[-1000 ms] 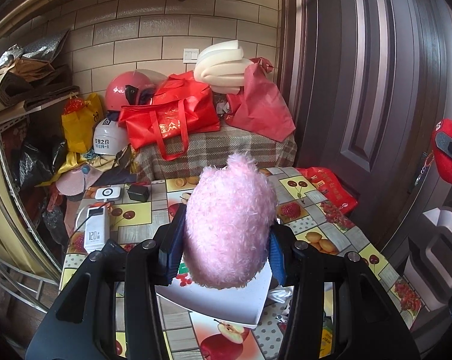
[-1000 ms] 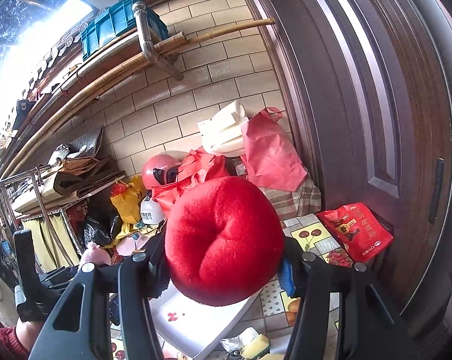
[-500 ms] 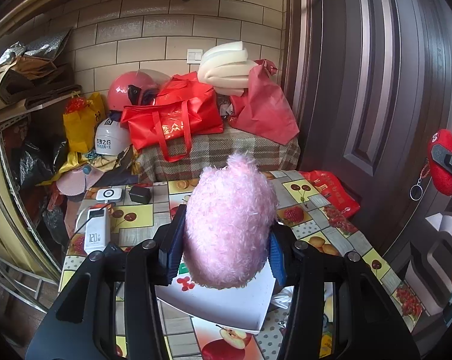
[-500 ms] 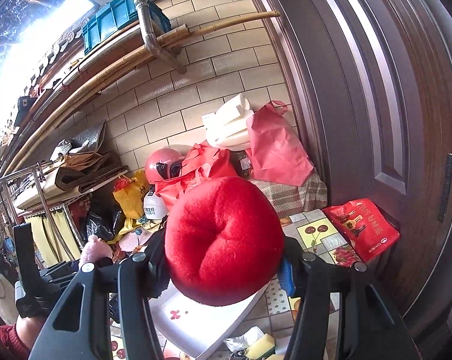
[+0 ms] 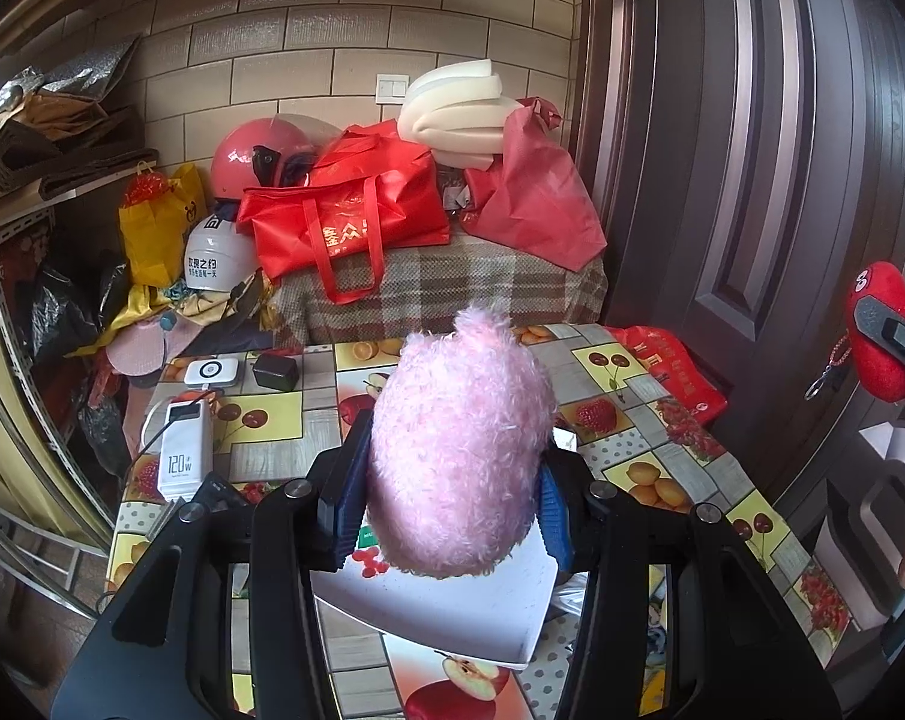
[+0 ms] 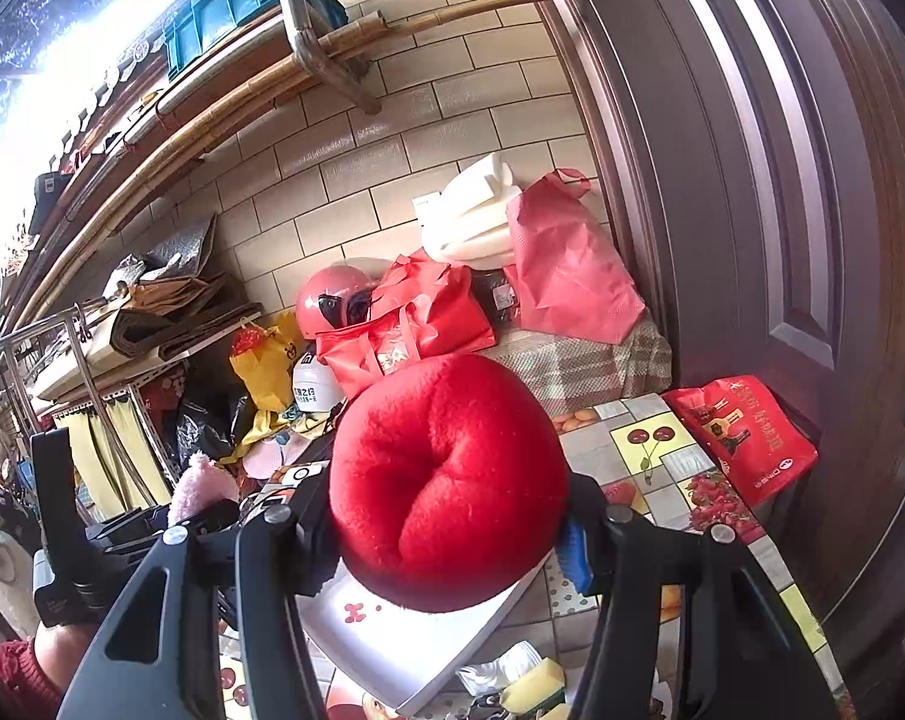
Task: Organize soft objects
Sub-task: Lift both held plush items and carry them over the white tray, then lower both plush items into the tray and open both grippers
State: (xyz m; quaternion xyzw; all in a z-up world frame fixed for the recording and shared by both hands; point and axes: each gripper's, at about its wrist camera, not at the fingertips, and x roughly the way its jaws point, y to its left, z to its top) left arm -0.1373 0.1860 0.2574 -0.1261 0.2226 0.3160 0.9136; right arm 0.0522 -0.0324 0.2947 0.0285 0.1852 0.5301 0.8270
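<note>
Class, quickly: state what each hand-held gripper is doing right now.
Left hand-held gripper: shut on pink plush toy.
Right hand-held gripper: shut on red plush toy.

Tan brick-tile wall (image 5: 308,30), dark panelled door (image 5: 752,180) (bright window (image 6: 50,48) overhead).

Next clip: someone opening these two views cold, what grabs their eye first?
The fluffy pink plush toy fills the middle of the left wrist view, squeezed between the left gripper jaws above a white tray. The red plush toy does the same in the right gripper. Behind, a red tote bag tops a cluttered pile.
</note>
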